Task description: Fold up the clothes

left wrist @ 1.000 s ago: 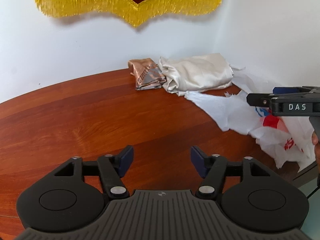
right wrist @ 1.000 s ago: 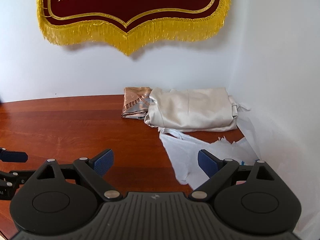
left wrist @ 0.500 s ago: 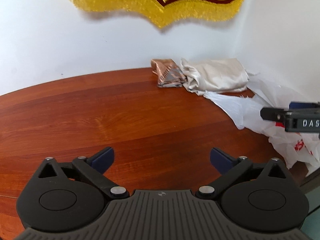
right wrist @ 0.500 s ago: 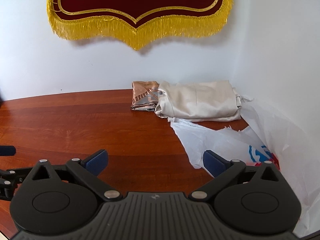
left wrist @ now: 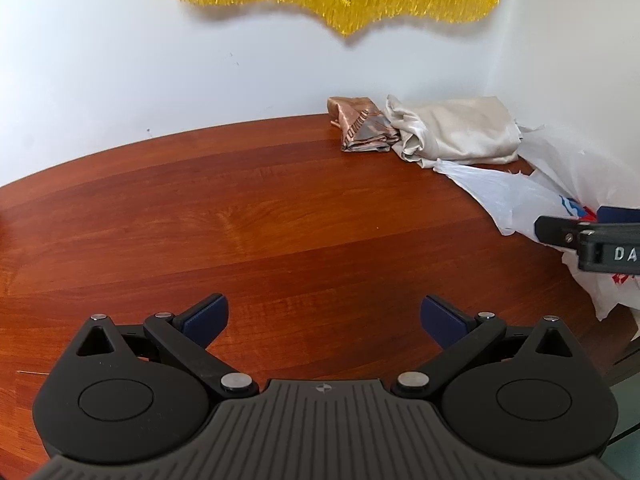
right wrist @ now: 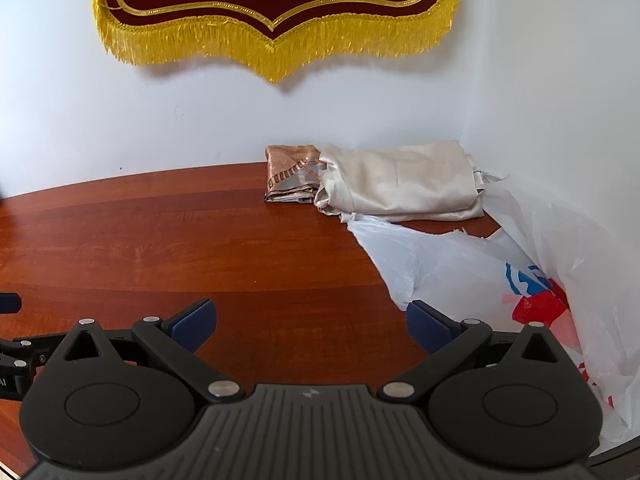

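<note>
A folded cream satin garment (left wrist: 456, 130) (right wrist: 400, 186) lies at the far right corner of the wooden table (left wrist: 260, 220) (right wrist: 180, 248), touching a smaller folded copper patterned cloth (left wrist: 360, 124) (right wrist: 294, 174) to its left. My left gripper (left wrist: 324, 316) is open and empty, held above the table's near middle. My right gripper (right wrist: 310, 320) is open and empty, near the table's right side beside a plastic bag; it also shows at the right edge of the left wrist view (left wrist: 592, 240). Both grippers are well short of the clothes.
A crumpled white plastic bag (left wrist: 520, 196) (right wrist: 500, 272) with red and blue print lies along the table's right edge against the wall. A maroon banner with gold fringe (right wrist: 276, 20) hangs on the white wall behind. The table's right edge (left wrist: 624, 344) drops off nearby.
My left gripper opened wider and turned left and back, so the clothes sit further right. My right gripper drew back slightly and shifted right, showing more of the plastic bag.
</note>
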Demonstrator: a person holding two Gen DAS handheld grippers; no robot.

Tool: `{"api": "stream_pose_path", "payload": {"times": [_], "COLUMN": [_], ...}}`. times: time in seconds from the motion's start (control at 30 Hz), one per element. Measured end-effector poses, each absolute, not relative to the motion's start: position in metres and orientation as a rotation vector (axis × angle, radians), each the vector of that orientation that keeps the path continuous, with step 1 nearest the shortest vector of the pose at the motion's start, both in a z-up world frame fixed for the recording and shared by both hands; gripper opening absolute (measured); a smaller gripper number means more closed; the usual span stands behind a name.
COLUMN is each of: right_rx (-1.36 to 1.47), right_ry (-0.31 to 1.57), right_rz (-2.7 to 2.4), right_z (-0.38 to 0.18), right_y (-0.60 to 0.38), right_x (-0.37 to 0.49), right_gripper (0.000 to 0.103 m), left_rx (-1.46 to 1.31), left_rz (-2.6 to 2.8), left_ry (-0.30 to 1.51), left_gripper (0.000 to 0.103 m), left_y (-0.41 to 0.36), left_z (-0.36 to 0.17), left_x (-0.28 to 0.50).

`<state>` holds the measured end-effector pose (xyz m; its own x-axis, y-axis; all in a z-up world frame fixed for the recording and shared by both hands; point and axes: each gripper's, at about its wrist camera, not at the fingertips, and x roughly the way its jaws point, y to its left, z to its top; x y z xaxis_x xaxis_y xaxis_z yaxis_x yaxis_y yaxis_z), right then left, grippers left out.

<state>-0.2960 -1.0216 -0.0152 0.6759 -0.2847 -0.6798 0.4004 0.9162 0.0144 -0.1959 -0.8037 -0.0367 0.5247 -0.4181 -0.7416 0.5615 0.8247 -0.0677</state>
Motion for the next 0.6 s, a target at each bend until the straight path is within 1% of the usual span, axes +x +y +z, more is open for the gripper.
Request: {"api": "stream_pose_path", "payload": {"times": [0.6], "right_rx": [0.165], "right_ry": [0.749], "right_rz": [-0.384], "right_z": [-0.02], "right_y": [-1.01], "right_x": [-0.293], "right_gripper": [0.102], "left_rx": [0.176], "left_rz": [-0.59], "left_ry": [0.834], "left_gripper": [0.103], "left_y": [-0.794], "left_z": [-0.038], "left_x": [-0.195]}}
